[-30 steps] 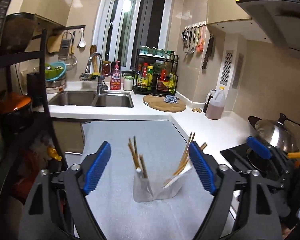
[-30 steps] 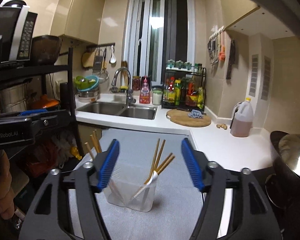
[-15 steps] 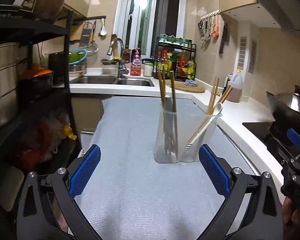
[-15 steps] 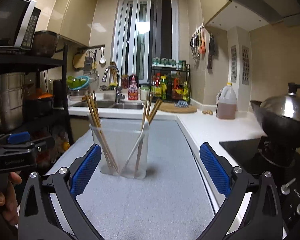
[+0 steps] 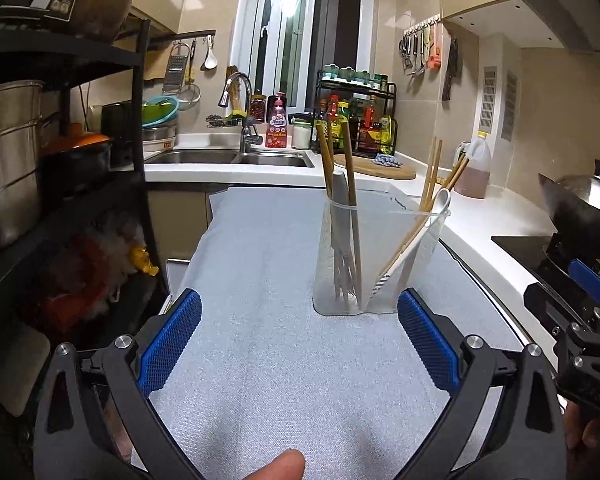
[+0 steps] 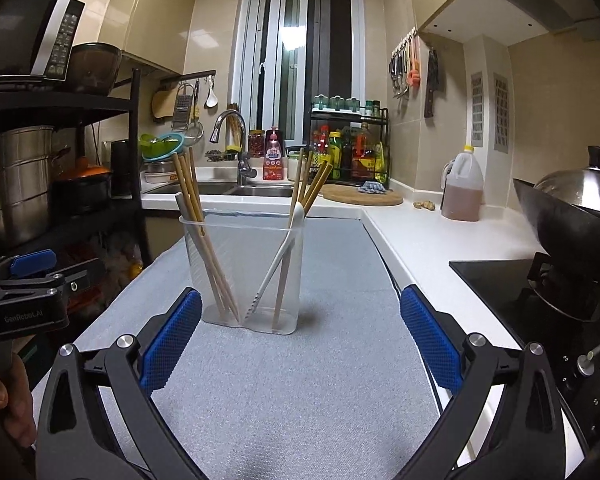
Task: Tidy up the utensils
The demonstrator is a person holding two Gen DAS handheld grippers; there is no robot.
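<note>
Change: we have lowered both grippers toward the grey mat (image 6: 300, 380), and their jaws have just spread wide with nothing between them.
Meaning: we judge the utensils sorted.
Holder: clear holder (image 6: 242, 272) upright on mat, chopsticks (image 6: 204, 240) left, spoon (image 6: 278, 260) right.
Pose: left gripper (image 5: 298, 344) and right gripper (image 6: 300, 344) hover low, empty, short of holder.

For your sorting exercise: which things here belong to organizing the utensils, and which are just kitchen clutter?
Belongs to the job:
clear holder
chopsticks
white spoon
left claw, open
right claw, open

Just lying about:
wok
oil jug
cutting board
</note>
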